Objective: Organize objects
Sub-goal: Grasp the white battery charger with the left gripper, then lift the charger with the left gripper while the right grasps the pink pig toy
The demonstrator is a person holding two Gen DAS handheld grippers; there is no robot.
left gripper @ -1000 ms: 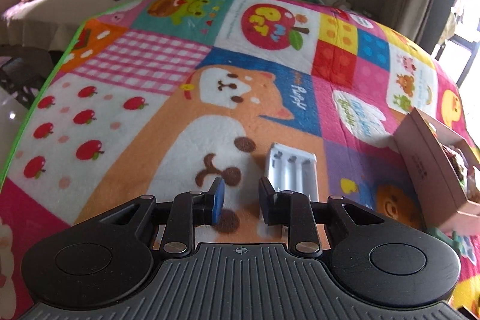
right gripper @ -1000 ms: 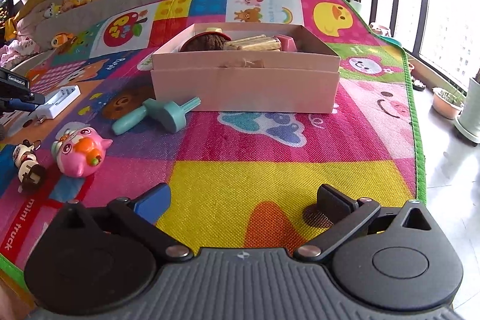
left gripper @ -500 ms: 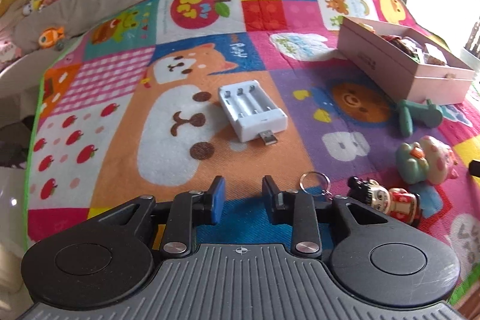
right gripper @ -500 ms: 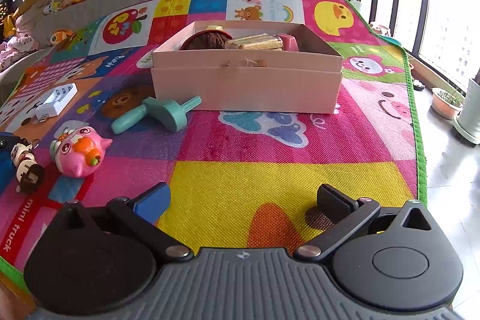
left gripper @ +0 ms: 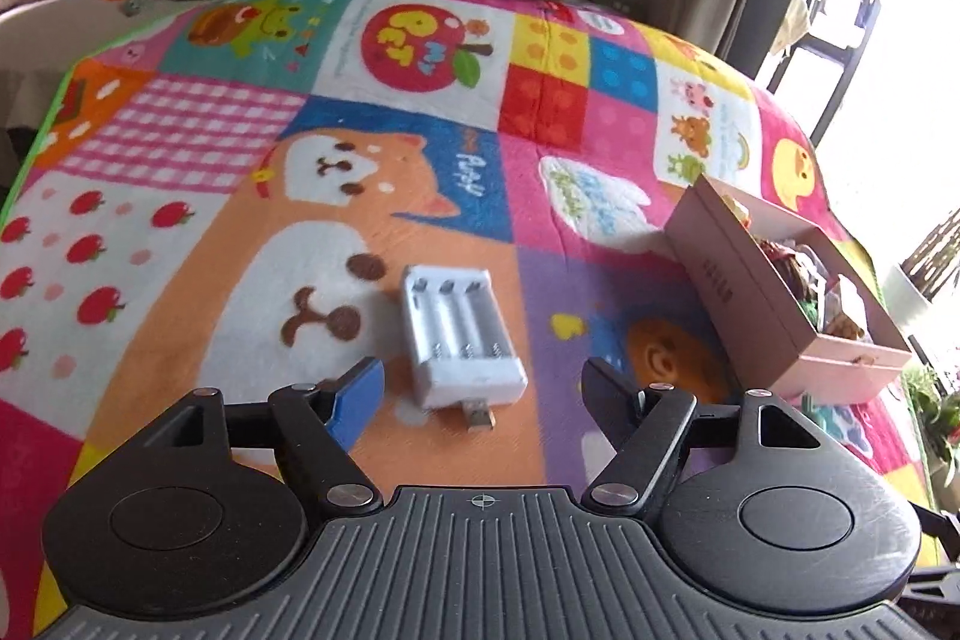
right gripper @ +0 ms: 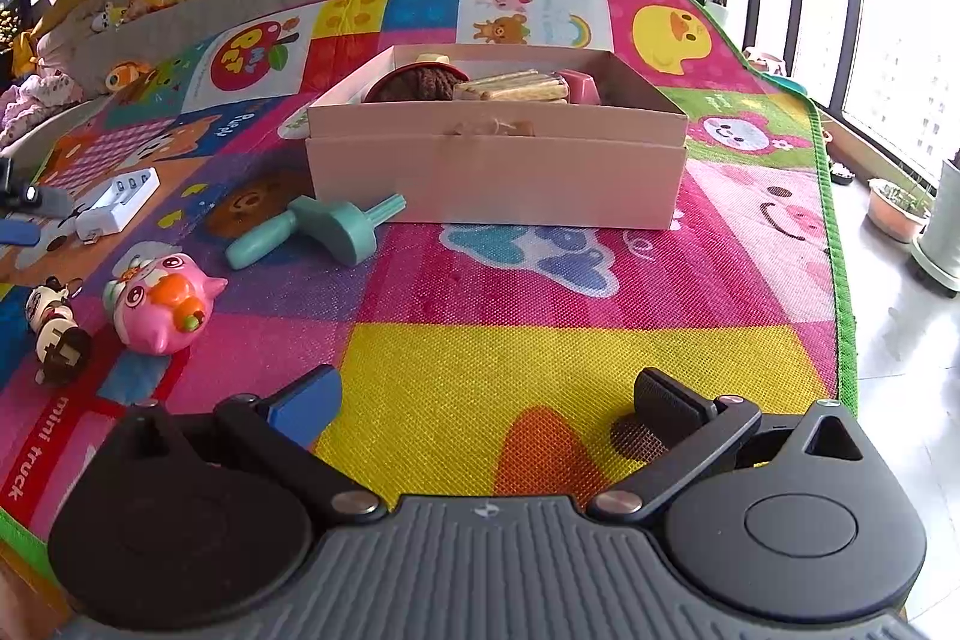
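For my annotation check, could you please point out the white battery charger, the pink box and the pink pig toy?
white battery charger (left gripper: 459, 334), left wrist view, middle battery slot.
pink box (right gripper: 498, 178), right wrist view, front wall.
pink pig toy (right gripper: 162, 304), right wrist view, its body.

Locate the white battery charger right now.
The white battery charger lies flat on the play mat's orange dog panel, just ahead of the left gripper, whose jaws are opening; the pink box sits to its right.

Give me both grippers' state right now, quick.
Left gripper: fingers opening, holding nothing; white battery charger lies just ahead on the mat.
Right gripper: open, empty.
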